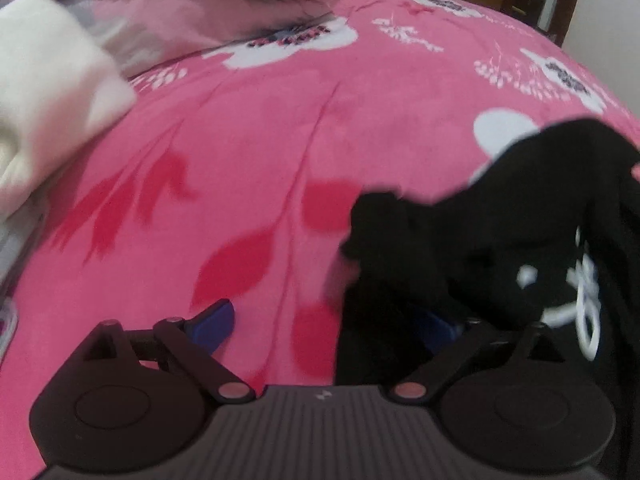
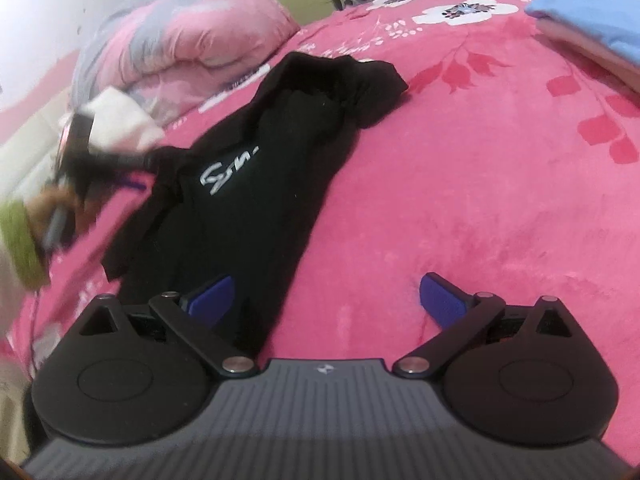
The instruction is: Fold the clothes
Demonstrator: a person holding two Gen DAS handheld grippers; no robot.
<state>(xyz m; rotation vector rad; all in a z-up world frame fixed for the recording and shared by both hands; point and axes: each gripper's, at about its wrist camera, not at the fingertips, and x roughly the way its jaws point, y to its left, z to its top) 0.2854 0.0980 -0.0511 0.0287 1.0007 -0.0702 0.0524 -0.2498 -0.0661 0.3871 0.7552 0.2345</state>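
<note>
Lying bunched and unfolded on the bed [image 2: 480, 200], below the pink quilt [image 2: 180, 44], the black shirt [image 2: 260, 184] remained to fold, both left tongs [image 1: 328, 328] and right tongs [image 2: 326, 300] gaping empty, while folded clothes [image 2: 592, 28] sat right of it.

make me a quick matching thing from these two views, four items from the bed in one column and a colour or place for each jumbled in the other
Items
1. black garment
2. blue folded cloth
3. white folded cloth
4. right gripper

Descriptions
A. lies crumpled along the middle of the pink floral bedspread, white lettering showing
B. blue pads spread wide, nothing between them
C. on top of a stack at the far right of the right wrist view
D. at the left edge of the left wrist view, beside the pink quilt

Pairs: 1-A, 2-C, 3-D, 4-B
</note>
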